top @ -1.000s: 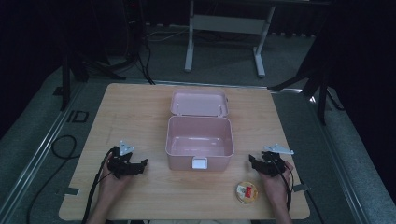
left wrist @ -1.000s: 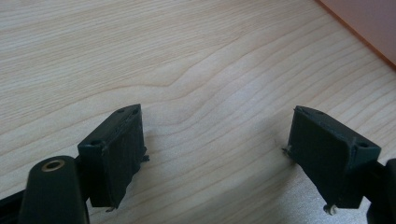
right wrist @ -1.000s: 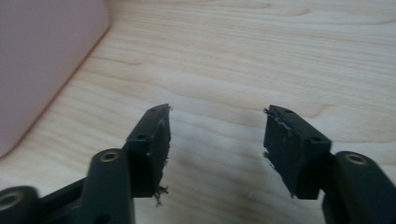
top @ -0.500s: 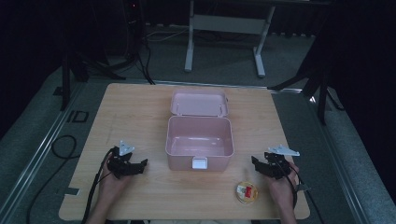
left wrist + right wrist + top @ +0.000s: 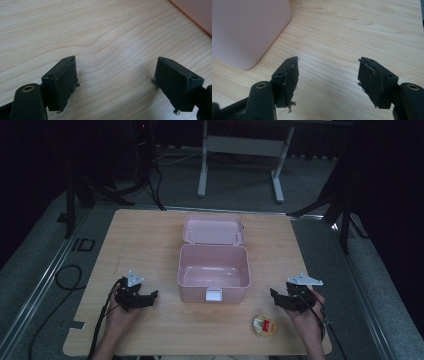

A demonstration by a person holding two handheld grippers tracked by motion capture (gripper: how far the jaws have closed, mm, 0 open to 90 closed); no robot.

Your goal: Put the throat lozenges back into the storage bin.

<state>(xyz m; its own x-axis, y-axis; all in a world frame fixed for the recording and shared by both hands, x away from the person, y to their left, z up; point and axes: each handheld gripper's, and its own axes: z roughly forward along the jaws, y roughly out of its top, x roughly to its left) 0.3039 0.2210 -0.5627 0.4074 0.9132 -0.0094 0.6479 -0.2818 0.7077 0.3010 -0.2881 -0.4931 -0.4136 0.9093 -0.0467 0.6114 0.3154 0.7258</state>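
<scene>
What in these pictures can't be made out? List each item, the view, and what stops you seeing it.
- Small round dish, high view: too small to tell what the red and pale bits in it are.
- Pink box, right gripper view: cut off by the top and left edges.
- Pink box in the left gripper view: a corner, cut off by the edge.
- White latch, high view: too small to show details.

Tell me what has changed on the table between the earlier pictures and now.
The right claw has moved a little toward the person's edge of the table and slightly outward, away from the pink box. Nothing was taken hold of or let go. The left claw, the open box and the small round dish have stayed where they were, and both claws are open.
</scene>
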